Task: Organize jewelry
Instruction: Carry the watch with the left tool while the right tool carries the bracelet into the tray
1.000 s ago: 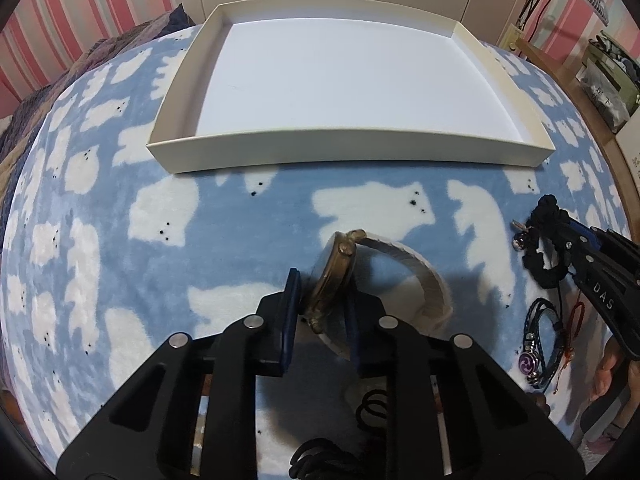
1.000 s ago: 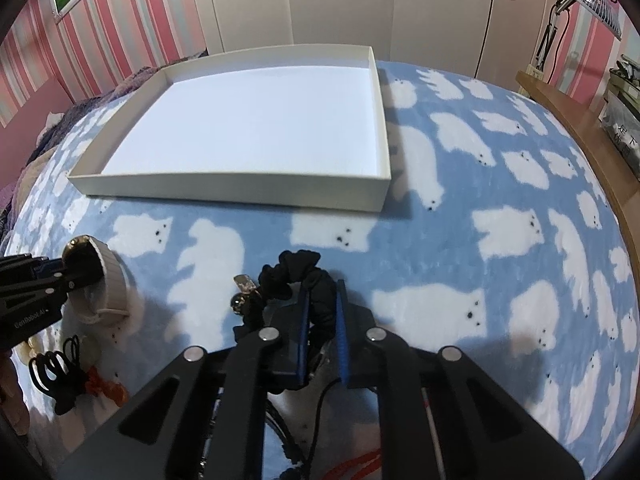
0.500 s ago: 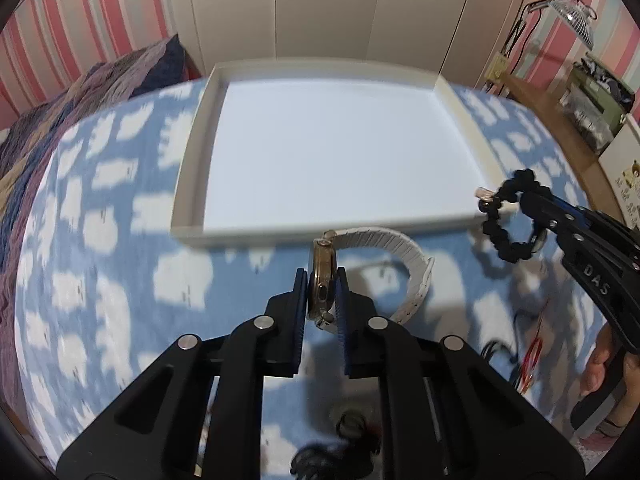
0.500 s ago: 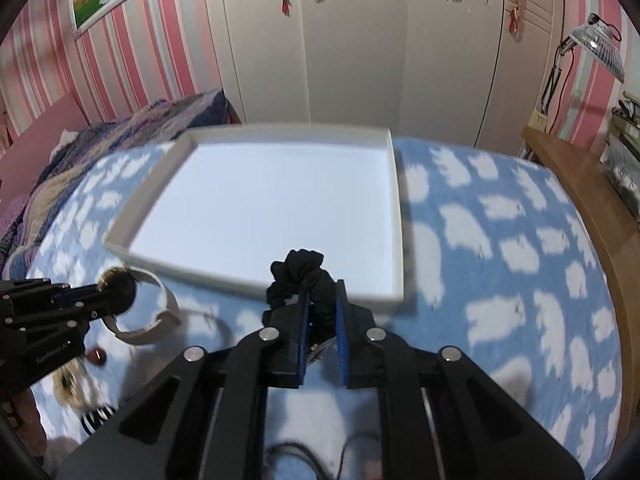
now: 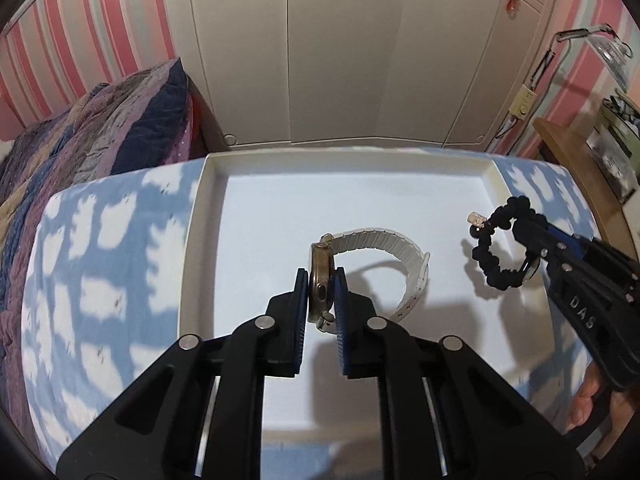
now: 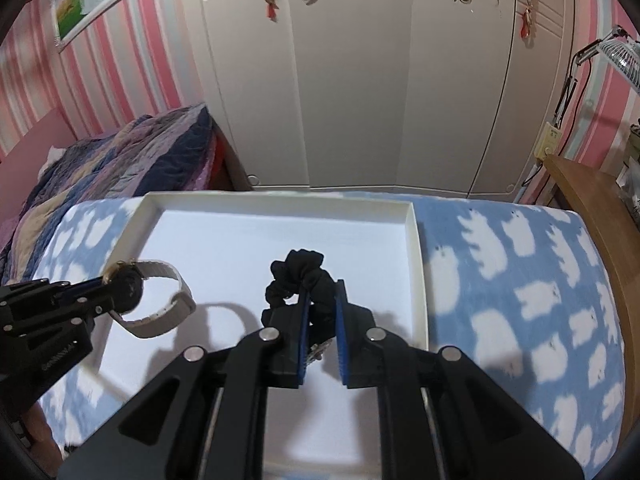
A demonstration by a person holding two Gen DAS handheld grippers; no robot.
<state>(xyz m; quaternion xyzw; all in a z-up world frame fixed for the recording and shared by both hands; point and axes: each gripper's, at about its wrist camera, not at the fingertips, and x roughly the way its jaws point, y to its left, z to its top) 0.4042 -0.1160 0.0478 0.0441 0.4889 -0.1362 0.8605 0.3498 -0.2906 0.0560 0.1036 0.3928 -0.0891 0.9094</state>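
Observation:
My left gripper [image 5: 322, 284] is shut on a watch [image 5: 320, 276] with a gold case and a white strap [image 5: 396, 248], held above the inside of the white tray [image 5: 200, 216]. My right gripper [image 6: 322, 292] is shut on a black scrunchie bracelet [image 6: 298, 272] with a small metal charm, also held above the tray [image 6: 416, 264], near its right side. The right gripper [image 5: 532, 240] and the bracelet [image 5: 494, 240] show at the right of the left wrist view. The left gripper [image 6: 114, 294] and the watch [image 6: 128, 290] show at the left of the right wrist view.
The tray lies on a blue blanket with white bears [image 6: 520, 280]. A striped quilt [image 5: 80, 128] lies to the far left. White wardrobe doors [image 6: 360, 80] stand behind. A wooden desk edge [image 6: 600, 216] and a lamp [image 6: 616, 48] are at the right.
Both grippers lifted their items off the blanket and moved forward, from in front of the tray to over its inside. The loose jewellery left on the blanket is now out of view.

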